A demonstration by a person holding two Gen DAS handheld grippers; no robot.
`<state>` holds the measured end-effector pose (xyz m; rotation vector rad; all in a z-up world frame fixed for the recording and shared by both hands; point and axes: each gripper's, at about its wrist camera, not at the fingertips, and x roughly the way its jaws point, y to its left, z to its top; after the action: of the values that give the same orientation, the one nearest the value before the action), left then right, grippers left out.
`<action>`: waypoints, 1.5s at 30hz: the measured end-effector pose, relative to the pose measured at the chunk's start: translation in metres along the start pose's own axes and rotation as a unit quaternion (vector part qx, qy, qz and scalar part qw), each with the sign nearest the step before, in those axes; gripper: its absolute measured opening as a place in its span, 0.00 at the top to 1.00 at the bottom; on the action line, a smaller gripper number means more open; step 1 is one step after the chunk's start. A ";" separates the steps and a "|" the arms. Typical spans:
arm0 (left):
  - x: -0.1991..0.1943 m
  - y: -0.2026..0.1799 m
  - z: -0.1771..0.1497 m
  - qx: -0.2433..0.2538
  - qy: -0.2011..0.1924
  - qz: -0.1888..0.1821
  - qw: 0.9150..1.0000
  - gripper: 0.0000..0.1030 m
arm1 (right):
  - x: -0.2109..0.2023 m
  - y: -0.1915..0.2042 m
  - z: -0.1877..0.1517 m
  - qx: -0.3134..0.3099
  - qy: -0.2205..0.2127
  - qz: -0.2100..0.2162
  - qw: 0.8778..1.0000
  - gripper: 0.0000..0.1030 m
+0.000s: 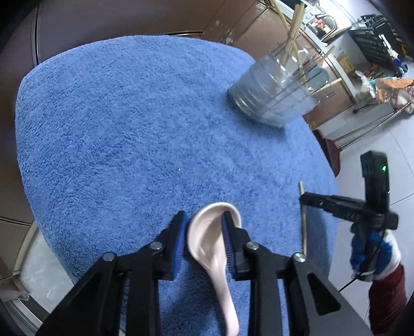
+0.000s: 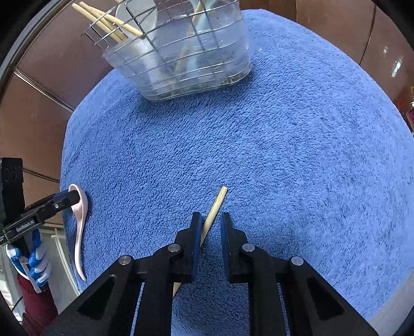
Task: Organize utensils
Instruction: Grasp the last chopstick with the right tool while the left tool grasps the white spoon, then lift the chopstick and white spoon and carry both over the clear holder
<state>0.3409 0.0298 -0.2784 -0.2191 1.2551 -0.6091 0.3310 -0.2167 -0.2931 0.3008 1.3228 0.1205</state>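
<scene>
On a blue towel (image 1: 116,124) covering a round table: one pale pink ceramic spoon (image 1: 214,240), lying bowl-up with its handle running toward 6 o'clock in the left wrist view. Left gripper (image 1: 204,219): jaws parted and set over the spoon's bowl, one blue pad just outside the bowl's left rim, the other pad inside the bowl near its right rim; whether the pads press the spoon firmly cannot be told. Same spoon in the right wrist view sits at 9 o'clock near the towel's edge, with the left gripper's tip at its bowl. One loose wooden chopstick (image 2: 209,222), lying flat on the towel, its blunt end pointing toward 1 o'clock, its lower length passing under the right gripper's left finger. Right gripper (image 2: 211,219): jaws apart, straddling the chopstick, the left pad touching or just beside it, the right pad clear of it. One wire basket (image 2: 181,51) with a clear plastic liner, standing upright at 12 o'clock in the right wrist view and at 2 o'clock in the left wrist view, well apart from both grippers. Contents of basket: several wooden chopsticks (image 2: 103,15) leaning out over the rim, and a pale spoon-like piece, indistinct through the liner. Both hands wear blue-and-white gloves (image 1: 372,253) and dark red sleeves.
</scene>
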 end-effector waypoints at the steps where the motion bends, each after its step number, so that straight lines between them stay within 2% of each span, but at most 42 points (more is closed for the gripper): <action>1: 0.000 0.000 0.000 0.002 0.000 0.002 1.000 0.80 | 0.001 0.002 0.005 -0.001 0.004 -0.001 1.000 0.88; 3: 0.001 0.000 0.001 0.002 0.001 0.006 1.000 0.87 | 0.003 0.006 0.015 -0.008 0.014 -0.005 1.000 0.89; 6: 0.003 -0.003 0.000 0.008 -0.001 0.017 1.000 0.91 | 0.006 0.013 0.024 -0.017 0.025 -0.013 0.999 0.89; 11: 0.005 -0.015 -0.004 0.021 -0.013 0.030 0.999 0.92 | 0.011 0.029 0.034 -0.028 0.027 -0.021 0.999 0.90; 18: -0.012 -0.028 -0.016 0.032 -0.047 0.059 0.997 0.92 | 0.007 0.028 0.014 -0.028 0.001 0.014 0.999 0.93; 23: -0.033 -0.043 -0.027 0.041 -0.081 0.074 0.993 0.92 | -0.015 0.027 -0.005 -0.040 -0.038 0.052 0.997 0.94; 29: -0.050 -0.057 -0.036 0.043 -0.099 0.086 0.990 0.92 | -0.055 0.029 -0.027 -0.063 -0.102 0.082 0.989 0.94; 35: -0.065 -0.077 -0.045 0.038 -0.121 0.088 0.988 0.92 | -0.096 0.025 -0.055 -0.092 -0.168 0.093 0.977 0.94; 39: -0.076 -0.092 -0.048 0.034 -0.140 0.091 0.985 0.92 | -0.127 0.007 -0.077 -0.101 -0.207 0.102 0.968 0.95; 45: -0.095 -0.123 -0.047 0.052 -0.172 0.114 0.977 0.92 | -0.158 0.001 -0.091 -0.108 -0.262 0.117 0.952 0.95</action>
<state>0.2418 -0.0114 -0.1567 -0.0861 0.8952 -0.4165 0.2049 -0.2432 -0.1650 0.2766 0.7346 0.3580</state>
